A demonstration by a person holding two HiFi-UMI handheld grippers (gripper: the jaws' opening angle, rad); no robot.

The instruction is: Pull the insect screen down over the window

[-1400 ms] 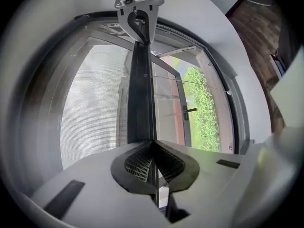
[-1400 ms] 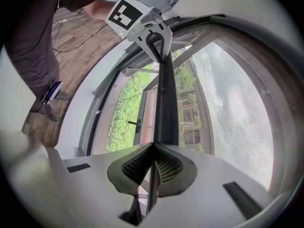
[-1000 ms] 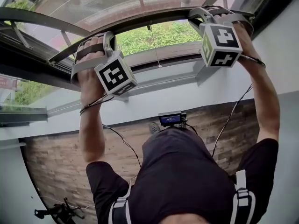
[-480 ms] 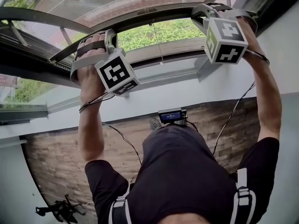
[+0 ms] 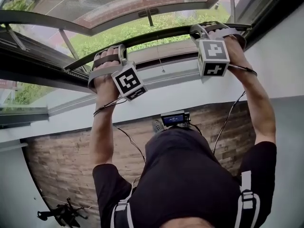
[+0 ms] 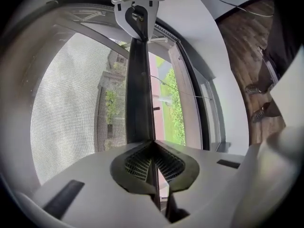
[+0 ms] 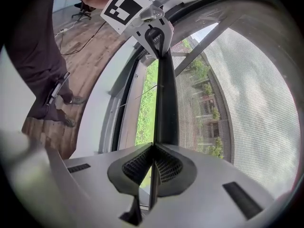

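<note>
The insect screen's dark bottom bar [image 5: 156,34] runs across the window, with grey mesh [image 5: 109,4] stretched above it. My left gripper [image 5: 110,57] is shut on the bar's thin lip near its left end. My right gripper [image 5: 210,30] is shut on the same lip near its right end. In the left gripper view the bar [image 6: 137,94] leads from my left gripper [image 6: 153,144] up to the right gripper [image 6: 135,4], with mesh [image 6: 71,103] to its left. In the right gripper view the bar [image 7: 166,99] leads from my right gripper [image 7: 153,146] to the left gripper [image 7: 152,32], with mesh [image 7: 237,103] to its right.
Under the bar an open strip shows green bushes [image 5: 142,44] and a thin pull cord [image 5: 161,58]. The white sill and wall [image 5: 156,96] lie below, then wood floor [image 5: 61,165]. Cables [image 5: 126,141] hang from both grippers, and a small device [image 5: 173,119] sits near the person's chest.
Both grippers have come down together with the bar held between their jaws. More mesh shows above the bar and the open strip below it has narrowed.
</note>
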